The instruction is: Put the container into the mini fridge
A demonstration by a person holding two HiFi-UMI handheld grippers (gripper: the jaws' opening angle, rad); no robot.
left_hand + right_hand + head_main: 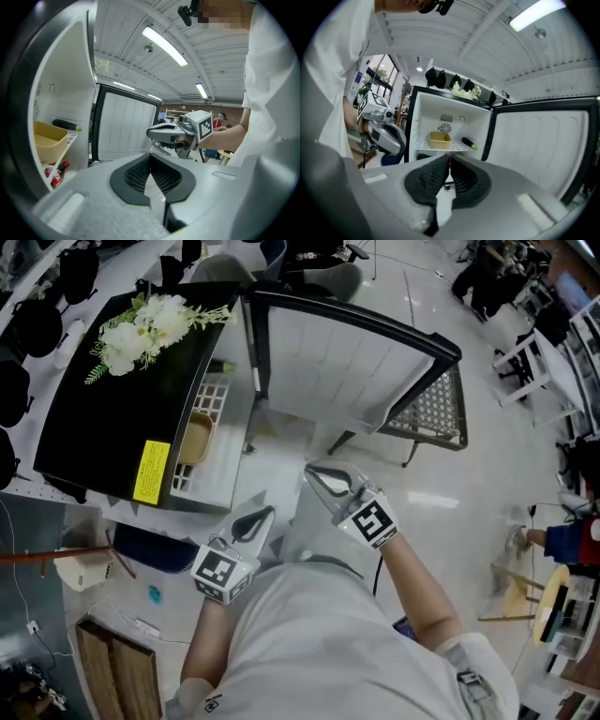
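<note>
a pale glossy floor [441, 493] is spreading under a black mini fridge [112, 418], which is standing with its door [347, 362] swung wide. white flowers [145, 329] are lying on its top, near a yellow sticker [151, 472].

from the head view the fridge's top is hiding most of the inside: only the front of a white wire shelf [208, 409] and part of the yellow container [195, 439] are showing. the right gripper view is looking straight in, and there the container is sitting on that shelf, in front of a round vent [446, 127] in the back wall. a dark long thing with a green tip [468, 142] is lying just beside it, too small to name. the space under the shelf is being covered by the gripper's own body. the left gripper view alone is catching red-labelled bottles [56, 172] low down, cut off by the grey body in front.

the left gripper [264, 516] and the right gripper [311, 470] are hovering side by side in front of the opening, well apart from the container. each one's jaws are pressing together with nothing between them. the door's ribbed inner face is filling the background of both gripper views.
</note>
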